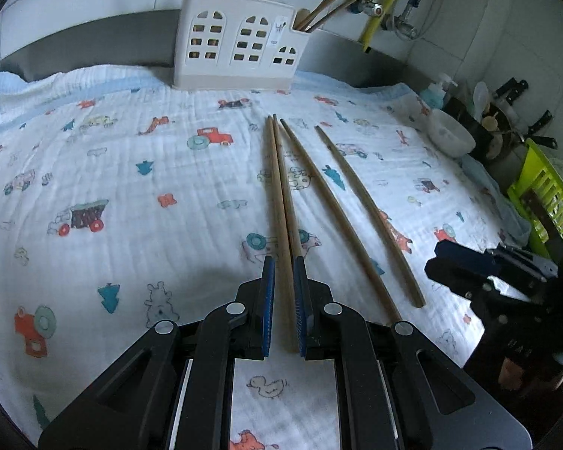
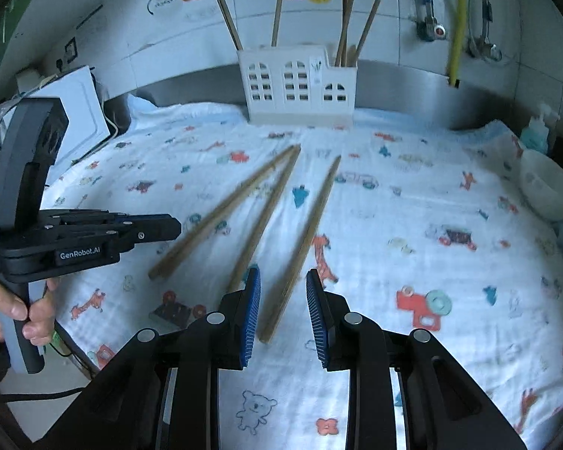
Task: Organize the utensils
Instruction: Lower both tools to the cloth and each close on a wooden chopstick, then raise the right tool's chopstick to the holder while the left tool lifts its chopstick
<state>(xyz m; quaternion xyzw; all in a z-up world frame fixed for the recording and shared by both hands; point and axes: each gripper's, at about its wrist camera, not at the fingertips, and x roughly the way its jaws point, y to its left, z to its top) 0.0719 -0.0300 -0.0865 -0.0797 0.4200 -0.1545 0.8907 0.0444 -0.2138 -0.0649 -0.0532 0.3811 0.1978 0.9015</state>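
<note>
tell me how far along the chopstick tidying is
Done: some standing chopsticks are already in the white holder. In hand: nothing is clearly gripped. The left gripper, jaws shut, sits over the paired chopsticks. The right gripper is open around a single chopstick. Left: all four on the cloth, including the middle chopstick.

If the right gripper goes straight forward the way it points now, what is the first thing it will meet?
Most likely the rightmost chopstick: its near end lies between the open fingers of the right gripper, apparently just below them. Beneath it is the printed cloth. Depth is hard to judge here, so the fingertips may reach the cloth almost together.
</note>
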